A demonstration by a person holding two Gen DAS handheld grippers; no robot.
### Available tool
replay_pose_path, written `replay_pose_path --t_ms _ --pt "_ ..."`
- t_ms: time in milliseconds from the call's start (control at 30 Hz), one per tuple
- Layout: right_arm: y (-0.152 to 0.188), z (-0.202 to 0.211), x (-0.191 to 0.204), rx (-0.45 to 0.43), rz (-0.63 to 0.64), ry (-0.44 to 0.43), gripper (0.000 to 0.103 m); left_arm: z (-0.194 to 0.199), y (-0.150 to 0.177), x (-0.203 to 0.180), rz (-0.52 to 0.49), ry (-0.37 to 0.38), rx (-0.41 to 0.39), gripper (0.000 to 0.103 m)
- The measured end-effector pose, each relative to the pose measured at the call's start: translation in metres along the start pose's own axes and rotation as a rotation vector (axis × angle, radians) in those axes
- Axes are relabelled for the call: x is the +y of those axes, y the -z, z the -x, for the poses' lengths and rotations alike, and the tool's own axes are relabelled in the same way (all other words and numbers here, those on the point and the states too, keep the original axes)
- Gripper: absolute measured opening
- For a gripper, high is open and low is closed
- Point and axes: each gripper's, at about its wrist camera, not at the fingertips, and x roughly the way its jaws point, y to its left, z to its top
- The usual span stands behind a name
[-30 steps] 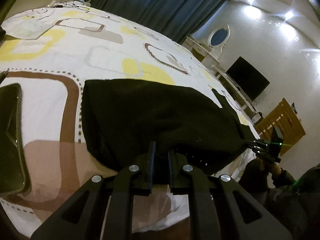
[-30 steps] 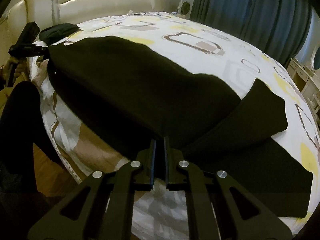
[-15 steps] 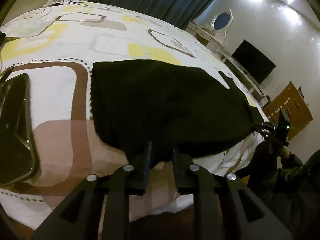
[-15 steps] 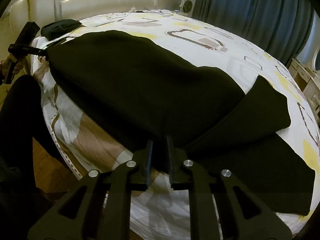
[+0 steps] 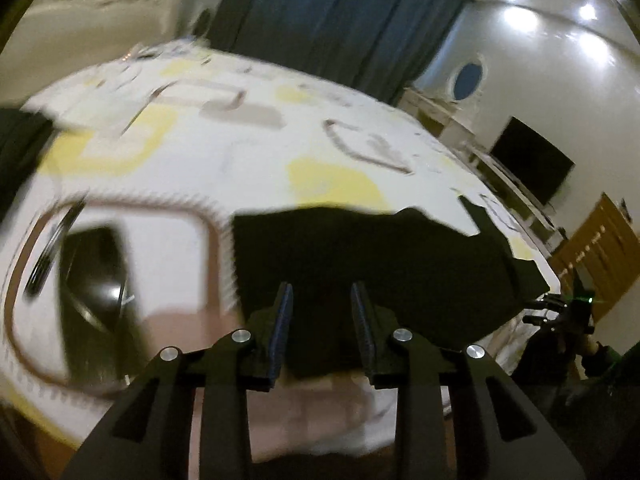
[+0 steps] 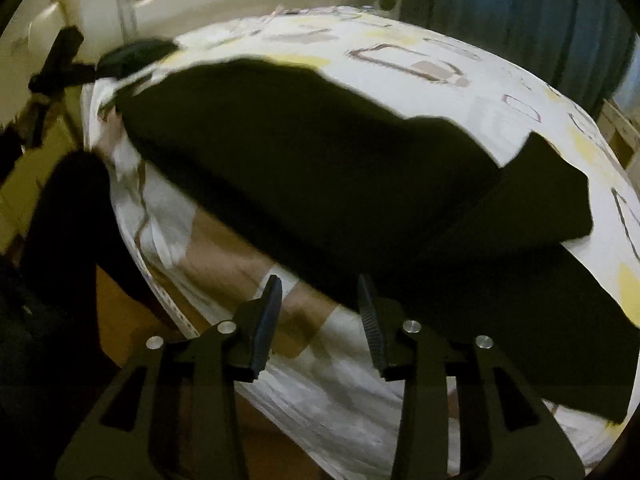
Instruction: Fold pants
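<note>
Left gripper (image 5: pixel 322 322): jaws parted, nothing clamped between them; the near hem of the pants shows in the gap just ahead of the tips, so the cloth is let go and lies on its own.
Right gripper (image 6: pixel 318 314): jaws likewise spread and empty; the pants' edge lies just beyond and to the right of the tips, with bare bedspread between the pads.
Pants (image 6: pixel 320 168): black, spread flat across the bed ahead of both sets of jaws, one part doubled over, a leg running off to the right of the right jaws.
Bedspread (image 5: pixel 240 152): patterned white, yellow and brown; it bears the pants, which sit near its front edge, probably to stay within reach.
Dark glossy object (image 5: pixel 94 280): left of the left jaws, apart from the pants; too blurred to name.
Judgement: one fold looks laid down; the next grip is likely to be at the fold's ends.
</note>
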Motion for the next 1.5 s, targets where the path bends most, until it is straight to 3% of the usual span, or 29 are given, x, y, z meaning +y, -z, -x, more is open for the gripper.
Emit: replay_pose_path --t_ms 67,100,133,267,367,433,600,900,1067,1333,1400,1433,1500 --pt "-0.019 0.012 -0.014 -0.049 -0.051 0.025 0.039 -0.017 -0.016 -0.021 -0.038 0.035 -0.009 0.033" --pt "-0.030 0.017 -0.024 -0.074 -0.074 0.050 0.040 -0.029 -0.022 -0.030 -0.044 0.058 -0.007 0.039" --pt "-0.045 0.019 -0.037 -0.092 -0.100 0.091 0.044 -0.037 -0.026 -0.036 -0.044 0.082 0.000 0.044" --pt "-0.104 0.005 -0.096 -0.085 -0.171 0.266 0.055 -0.097 -0.035 -0.068 -0.075 0.142 0.067 0.047" --pt "-0.148 -0.030 -0.148 -0.011 -0.241 0.382 0.058 -0.133 -0.032 -0.080 -0.083 0.124 0.109 0.048" --pt "-0.169 -0.056 -0.178 0.040 -0.304 0.411 0.058 -0.149 -0.029 -0.081 -0.063 0.122 0.134 0.063" --pt "-0.205 -0.129 -0.232 0.199 -0.370 0.513 0.058 -0.171 -0.019 -0.077 -0.014 0.102 0.176 0.065" --pt "-0.211 -0.200 -0.262 0.415 -0.379 0.610 0.057 -0.175 -0.018 -0.071 0.022 0.152 0.158 0.069" --pt "-0.203 -0.207 -0.278 0.457 -0.395 0.656 0.054 -0.177 -0.017 -0.070 0.018 0.164 0.154 0.071" --pt "-0.208 -0.224 -0.263 0.479 -0.311 0.709 0.053 -0.180 -0.016 -0.074 0.001 0.159 0.161 0.075" --pt "-0.207 -0.224 -0.267 0.476 -0.331 0.696 0.045 -0.180 -0.016 -0.074 0.000 0.159 0.163 0.075" --pt "-0.206 -0.224 -0.271 0.482 -0.350 0.684 0.035 -0.180 -0.016 -0.074 0.002 0.161 0.162 0.075" --pt "-0.206 -0.222 -0.276 0.483 -0.384 0.659 0.031 -0.180 -0.016 -0.074 0.010 0.168 0.163 0.075"
